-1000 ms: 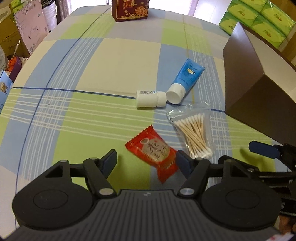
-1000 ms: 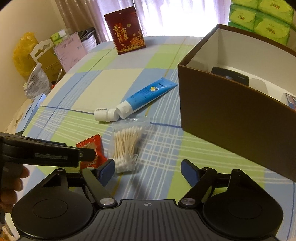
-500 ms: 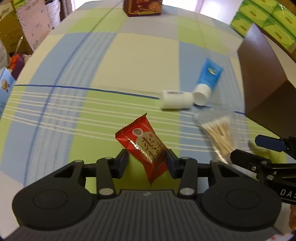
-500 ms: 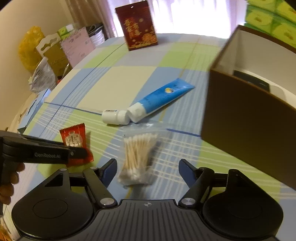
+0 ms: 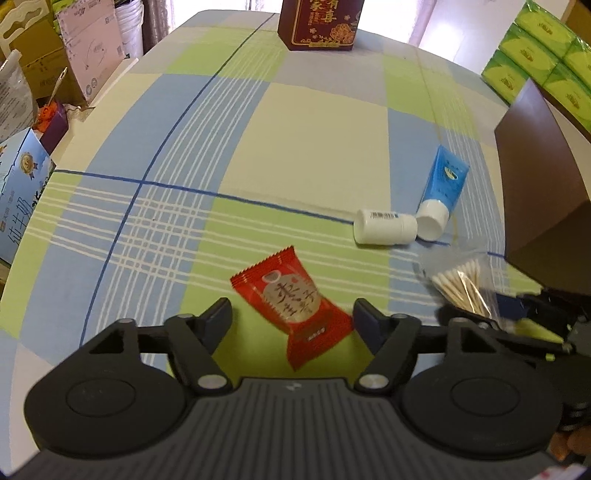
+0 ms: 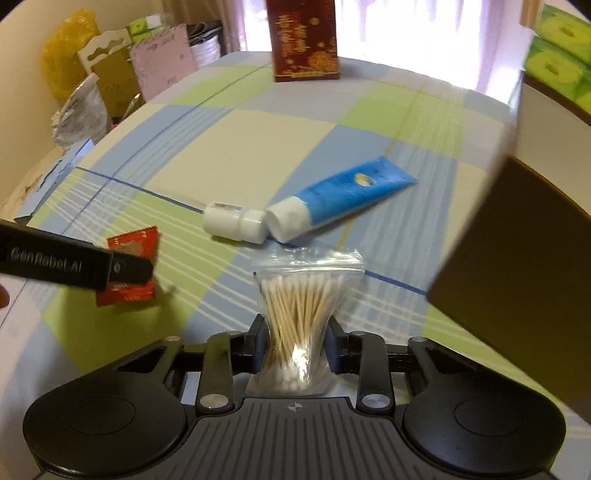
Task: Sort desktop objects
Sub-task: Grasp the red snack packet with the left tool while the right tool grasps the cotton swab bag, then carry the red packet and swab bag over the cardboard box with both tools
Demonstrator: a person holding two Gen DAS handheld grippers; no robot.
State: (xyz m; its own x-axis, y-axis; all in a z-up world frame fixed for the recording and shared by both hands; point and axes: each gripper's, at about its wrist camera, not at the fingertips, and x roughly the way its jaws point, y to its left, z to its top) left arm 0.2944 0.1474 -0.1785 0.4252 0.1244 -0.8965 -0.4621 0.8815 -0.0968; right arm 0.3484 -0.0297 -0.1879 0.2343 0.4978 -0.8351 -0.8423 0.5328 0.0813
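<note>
Left wrist view: the left claw (image 5: pixel 291 317) is standing apart again after a brief narrowing half a second ago, its fingers flanking the red snack packet (image 5: pixel 291 302) without touching it. The packet is lying flat on the checked tablecloth of the table (image 5: pixel 314 147), printed with Chinese characters that are blurring out of legibility. Ahead and to the right of the claw, a white pill bottle (image 5: pixel 384 230) is lying on its side, cap against the cap of a blue tube (image 5: pixel 443 184). A broad stretch of bare cloth is opening ahead and to the left, up to the red gift box (image 5: pixel 317 24) at the far edge. The brown box (image 5: pixel 535 184) is walling off the right side.

Right wrist view: the right claw (image 6: pixel 295 347) has just been closing and is now clamping the clear bag of cotton swabs (image 6: pixel 295 306), pinching it to a waist between the pads. A second ago these fingers were standing wide, the bag lying ahead of them. To the left, the other gripper's finger is reading "GenRobot.AI" across the packet. The brown box wall is crowding the right.
</note>
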